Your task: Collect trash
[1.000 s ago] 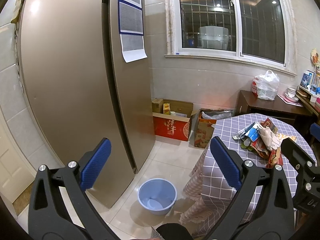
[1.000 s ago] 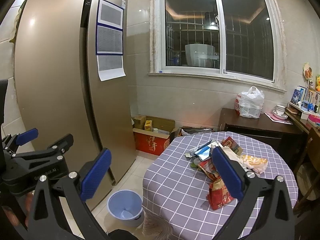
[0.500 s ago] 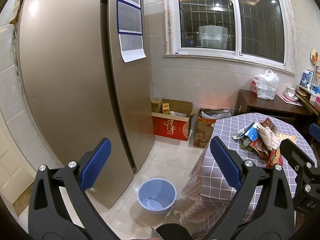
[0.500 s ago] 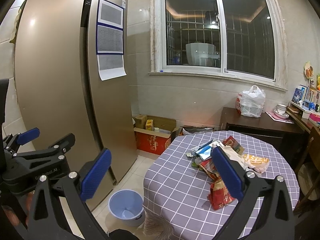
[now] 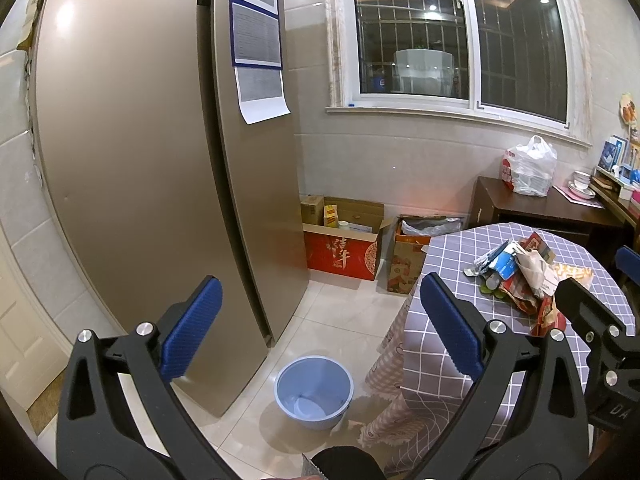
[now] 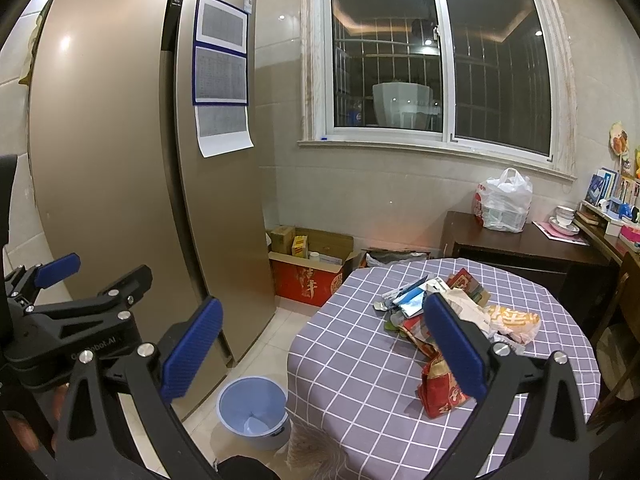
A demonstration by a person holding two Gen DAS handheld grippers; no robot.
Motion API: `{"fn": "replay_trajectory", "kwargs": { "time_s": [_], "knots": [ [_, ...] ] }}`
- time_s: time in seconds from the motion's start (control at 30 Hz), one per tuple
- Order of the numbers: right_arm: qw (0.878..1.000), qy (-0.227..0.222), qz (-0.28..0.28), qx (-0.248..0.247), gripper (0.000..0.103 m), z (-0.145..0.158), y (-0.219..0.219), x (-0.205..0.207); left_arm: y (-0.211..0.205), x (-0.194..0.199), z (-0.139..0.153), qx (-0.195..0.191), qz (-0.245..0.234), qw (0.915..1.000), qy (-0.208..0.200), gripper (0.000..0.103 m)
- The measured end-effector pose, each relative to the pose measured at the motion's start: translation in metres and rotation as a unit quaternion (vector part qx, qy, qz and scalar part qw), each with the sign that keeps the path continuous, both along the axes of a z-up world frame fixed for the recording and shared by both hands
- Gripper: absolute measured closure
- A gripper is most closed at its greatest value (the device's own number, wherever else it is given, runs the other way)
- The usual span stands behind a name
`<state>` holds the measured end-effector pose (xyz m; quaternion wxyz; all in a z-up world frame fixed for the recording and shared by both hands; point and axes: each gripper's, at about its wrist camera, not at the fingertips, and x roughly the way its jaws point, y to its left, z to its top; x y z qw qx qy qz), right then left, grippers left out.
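Note:
A heap of trash (image 6: 436,312), wrappers, paper and a red packet (image 6: 440,388), lies on a round table with a purple checked cloth (image 6: 360,360). It also shows in the left wrist view (image 5: 520,276). A light blue bin (image 6: 252,408) stands on the floor left of the table; it also shows in the left wrist view (image 5: 314,390). My left gripper (image 5: 320,340) is open and empty, held above the bin. My right gripper (image 6: 324,352) is open and empty, held over the table's near left side, short of the trash.
A tall bronze fridge (image 6: 120,160) fills the left. Cardboard boxes (image 6: 312,268) stand against the far wall under the window. A dark sideboard (image 6: 520,248) with a white plastic bag (image 6: 504,200) is behind the table. A chair (image 6: 620,320) stands at the right.
Both views have shifted only slightly; the grippers stay open and nothing on the table has moved.

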<state>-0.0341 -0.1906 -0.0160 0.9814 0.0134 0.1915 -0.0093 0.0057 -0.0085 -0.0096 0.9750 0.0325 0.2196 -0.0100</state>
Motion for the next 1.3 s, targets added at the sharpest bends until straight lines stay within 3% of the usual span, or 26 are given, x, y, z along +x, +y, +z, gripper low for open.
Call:
{"fn": "replay_trajectory", "kwargs": {
  "time_s": [0.9, 1.3],
  "knots": [
    [1.0, 0.003, -0.002, 0.005, 0.004, 0.0, -0.002, -0.002, -0.007, -0.01, -0.002, -0.012, -0.021, 0.9996, -0.012, 0.006],
    [0.999, 0.019, 0.005, 0.029, 0.004, -0.008, -0.012, 0.005, -0.006, -0.006, -0.003, -0.008, -0.022, 0.9997, -0.011, 0.006]
  ]
}}
